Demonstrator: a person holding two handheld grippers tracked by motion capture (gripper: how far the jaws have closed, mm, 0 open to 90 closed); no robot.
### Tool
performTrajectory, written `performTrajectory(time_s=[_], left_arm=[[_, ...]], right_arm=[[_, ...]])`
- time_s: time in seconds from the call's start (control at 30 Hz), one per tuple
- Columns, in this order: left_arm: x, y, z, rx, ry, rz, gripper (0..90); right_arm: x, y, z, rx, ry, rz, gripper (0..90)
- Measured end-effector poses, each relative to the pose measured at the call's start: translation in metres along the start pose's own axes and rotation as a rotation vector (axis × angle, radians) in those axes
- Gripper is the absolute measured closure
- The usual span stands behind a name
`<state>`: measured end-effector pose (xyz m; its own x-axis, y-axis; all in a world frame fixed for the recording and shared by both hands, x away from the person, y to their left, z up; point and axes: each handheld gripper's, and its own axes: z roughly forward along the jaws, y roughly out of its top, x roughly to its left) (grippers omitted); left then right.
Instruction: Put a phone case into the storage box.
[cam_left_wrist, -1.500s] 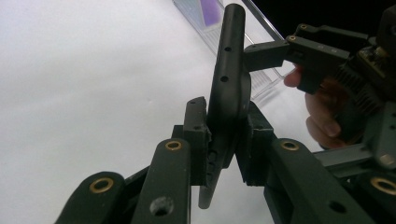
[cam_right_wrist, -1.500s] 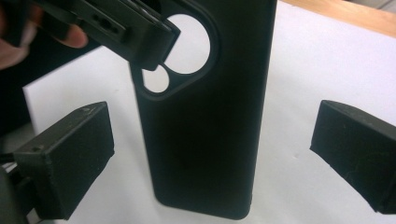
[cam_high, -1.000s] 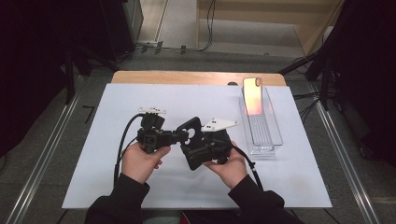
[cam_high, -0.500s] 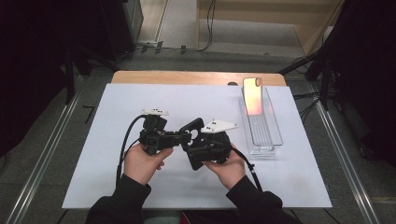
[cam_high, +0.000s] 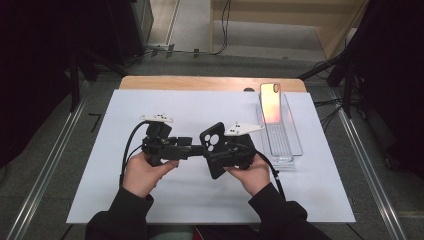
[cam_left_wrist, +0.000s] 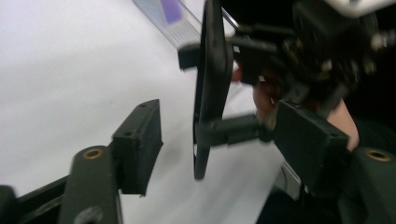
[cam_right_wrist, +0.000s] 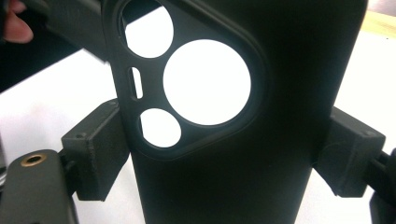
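Nearest the person's side of the table, two hands come up from the bottom of the high view, each with a gripper, meeting above the white mat (cam_high: 150, 200).

The right gripper (cam_high: 220, 152) is clamped on a black phone case (cam_high: 214, 149): in the right gripper view its two pads press on the case's two long edges (cam_right_wrist: 233, 140), one on each side, just below the camera opening. The case is held off the mat. In the high view its long axis runs roughly from the near side to the far side, tilted a little, with the end bearing the camera cut-out turned away from the person and the outer back facing up and toward the person's left. The cut-out holds one large round hole, two smaller ones and a narrow slot, with the white mat showing through them.

The left gripper (cam_high: 192, 150) points rightward at the case. Its jaws have just been opening and stand apart; in the left gripper view the case (cam_left_wrist: 210, 84) shows edge-on, upright, between and beyond them, and the pads do not press on it.

Farther off, at the right of the mat, a clear plastic tray (cam_high: 282, 142) lies lengthwise, with an orange-pink phone (cam_high: 270, 102) leaning at its far end.
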<state>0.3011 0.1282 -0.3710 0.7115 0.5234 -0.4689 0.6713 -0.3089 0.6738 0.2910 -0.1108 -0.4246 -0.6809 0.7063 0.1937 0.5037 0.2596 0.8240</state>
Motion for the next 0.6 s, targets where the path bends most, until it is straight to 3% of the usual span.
performTrajectory(time_s=[0.1, 0.23, 0.27, 0.37, 0.47, 0.6], left_arm=[[0.001, -0.004, 0.000, 0.026, -0.002, 0.067, 31.8], [0.005, -0.006, -0.002, 0.051, -0.028, 0.089, 31.8], [0.006, -0.008, -0.002, 0.054, -0.029, 0.113, 31.8], [0.009, -0.014, -0.002, 0.058, -0.009, 0.174, 31.8], [0.014, -0.021, -0.002, 0.057, -0.021, 0.183, 31.8], [0.022, -0.034, 0.002, 0.064, -0.005, 0.200, 31.5]], right_arm=[[-0.007, 0.003, -0.005, 0.006, 0.037, 0.000, 12.7], [-0.013, 0.007, -0.011, 0.018, 0.074, -0.024, 12.7], [-0.014, 0.007, -0.012, 0.019, 0.082, -0.030, 12.7], [-0.018, 0.009, -0.017, 0.019, 0.102, -0.036, 12.7], [-0.023, 0.011, -0.022, 0.026, 0.126, -0.034, 12.7], [-0.029, 0.014, -0.029, 0.014, 0.134, -0.023, 12.7]])
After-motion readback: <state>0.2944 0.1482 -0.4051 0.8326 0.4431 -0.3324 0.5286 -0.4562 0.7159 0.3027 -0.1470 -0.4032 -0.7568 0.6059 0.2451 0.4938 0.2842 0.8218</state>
